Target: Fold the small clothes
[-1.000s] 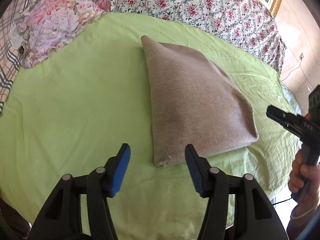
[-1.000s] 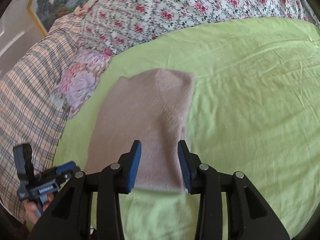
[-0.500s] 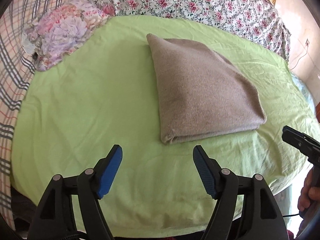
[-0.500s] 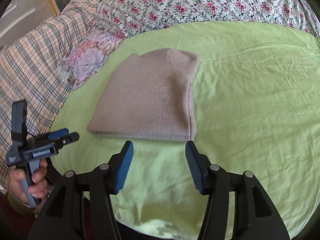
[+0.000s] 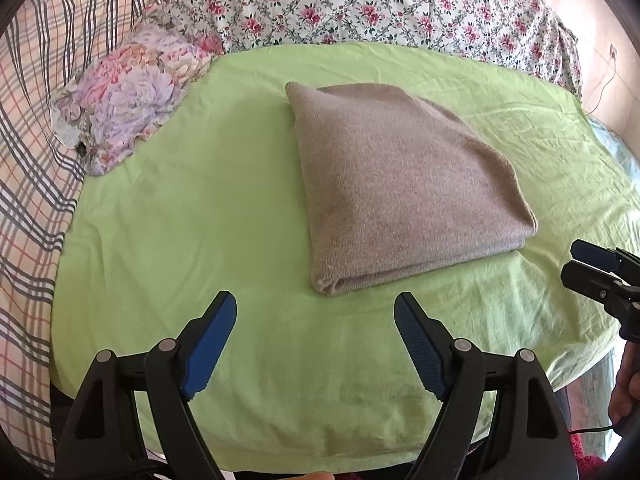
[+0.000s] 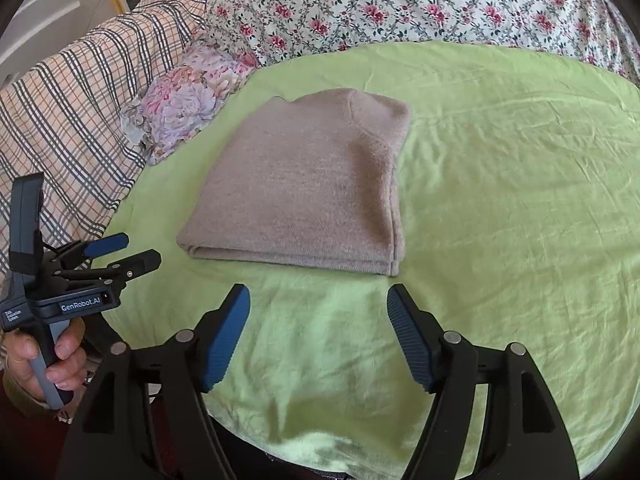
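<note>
A beige knit garment (image 5: 400,184) lies folded into a flat, thick rectangle on a light green sheet (image 5: 200,220); it also shows in the right wrist view (image 6: 304,188). My left gripper (image 5: 316,308) is open and empty, hovering just short of the garment's near edge. My right gripper (image 6: 318,300) is open and empty, also just short of the near edge. The left gripper shows at the left of the right wrist view (image 6: 132,250), and the right gripper at the right edge of the left wrist view (image 5: 576,262).
A crumpled pink and lilac floral cloth (image 5: 128,96) lies at the sheet's far left corner. A checked blanket (image 6: 60,92) covers the left side and a rose-print cover (image 5: 380,4) lies behind. The green sheet's front edge (image 6: 320,456) drops off near me.
Both grippers have pulled back from the garment toward the front edge and opened wider. The garment now lies flat, untouched.
</note>
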